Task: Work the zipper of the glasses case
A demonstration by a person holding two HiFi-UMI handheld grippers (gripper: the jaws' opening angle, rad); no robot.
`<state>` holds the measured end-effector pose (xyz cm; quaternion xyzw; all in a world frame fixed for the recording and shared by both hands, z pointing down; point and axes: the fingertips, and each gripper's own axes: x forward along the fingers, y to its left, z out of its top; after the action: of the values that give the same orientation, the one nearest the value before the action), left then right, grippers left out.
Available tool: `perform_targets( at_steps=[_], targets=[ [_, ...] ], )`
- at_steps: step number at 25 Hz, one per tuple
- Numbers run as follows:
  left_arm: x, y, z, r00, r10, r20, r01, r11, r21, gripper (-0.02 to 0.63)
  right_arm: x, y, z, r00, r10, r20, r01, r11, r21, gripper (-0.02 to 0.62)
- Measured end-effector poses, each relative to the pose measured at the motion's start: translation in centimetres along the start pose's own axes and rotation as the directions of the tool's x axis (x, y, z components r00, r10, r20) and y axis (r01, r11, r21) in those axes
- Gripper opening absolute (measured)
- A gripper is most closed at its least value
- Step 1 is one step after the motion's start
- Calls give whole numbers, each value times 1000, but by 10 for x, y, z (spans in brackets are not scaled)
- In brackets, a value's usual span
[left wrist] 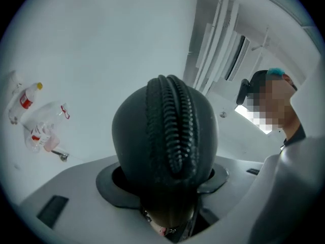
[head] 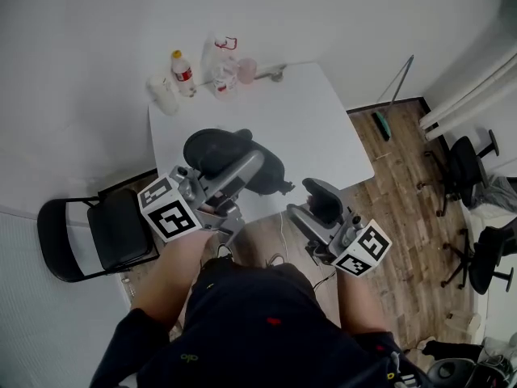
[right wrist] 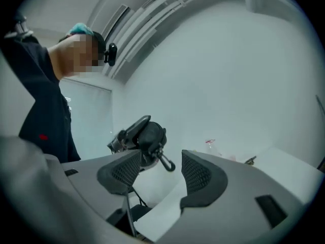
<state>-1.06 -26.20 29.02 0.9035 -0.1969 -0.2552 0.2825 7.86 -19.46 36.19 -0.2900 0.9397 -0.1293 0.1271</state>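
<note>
Clamping the glasses case (head: 212,148) mid-frame, left gripper (head: 249,166) presents its zipper (left wrist: 170,128), likely so the empty right gripper (head: 321,194), jaws apart at lower right, can reach it.

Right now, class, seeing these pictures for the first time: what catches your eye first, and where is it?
A black glasses case, its zipper ridge facing the camera, fills the left gripper view. It is clamped in the left gripper over the near edge of the white table. The right gripper stands open and empty, aimed at the case's dangling clip. A red-labelled bottle stands at the table's far corner.
</note>
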Motion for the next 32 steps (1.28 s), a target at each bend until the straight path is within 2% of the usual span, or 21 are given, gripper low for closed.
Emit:
perform_targets(
  at_steps=[3, 6, 11, 15, 18, 21, 24, 27, 32],
  targets=[
    [9, -2, 9, 999, 14, 29, -14, 1000, 9, 276, -1, -3, -20, 997, -80, -22, 81, 996, 21, 238],
    [16, -6, 10, 999, 15, 37, -16, 1000, 14, 276, 8, 6, -32, 991, -126, -53, 123, 991, -52, 169],
    [18, -3, 5, 999, 5, 33, -5, 1000, 14, 276, 36, 19, -29, 989, -130, -63, 119, 979, -165, 132],
    [21, 0, 2, 1000, 9, 27, -10, 1000, 20, 276, 49, 20, -22, 990, -132, -54, 120, 975, -185, 57],
    [18, -1, 1, 1000, 13, 28, -14, 1000, 24, 276, 50, 22, -21, 989, -141, -48, 129, 974, -187, 25],
    [15, 0, 2, 999, 29, 28, -30, 999, 31, 276, 49, 20, -24, 985, -157, -75, 139, 969, -203, 18],
    [14, 3, 1, 998, 51, 23, -52, 998, 34, 276, 50, 18, -22, 979, -181, -96, 151, 954, -258, 18],
    [13, 6, 0, 998, 62, 18, -62, 998, 16, 275, 50, 17, -17, 974, -203, -102, 162, 936, -313, 18],
    [12, 9, -4, 998, 61, 0, -61, 998, -7, 275, 38, 1, -17, 955, -265, -135, 205, 915, -348, 17]
  ],
)
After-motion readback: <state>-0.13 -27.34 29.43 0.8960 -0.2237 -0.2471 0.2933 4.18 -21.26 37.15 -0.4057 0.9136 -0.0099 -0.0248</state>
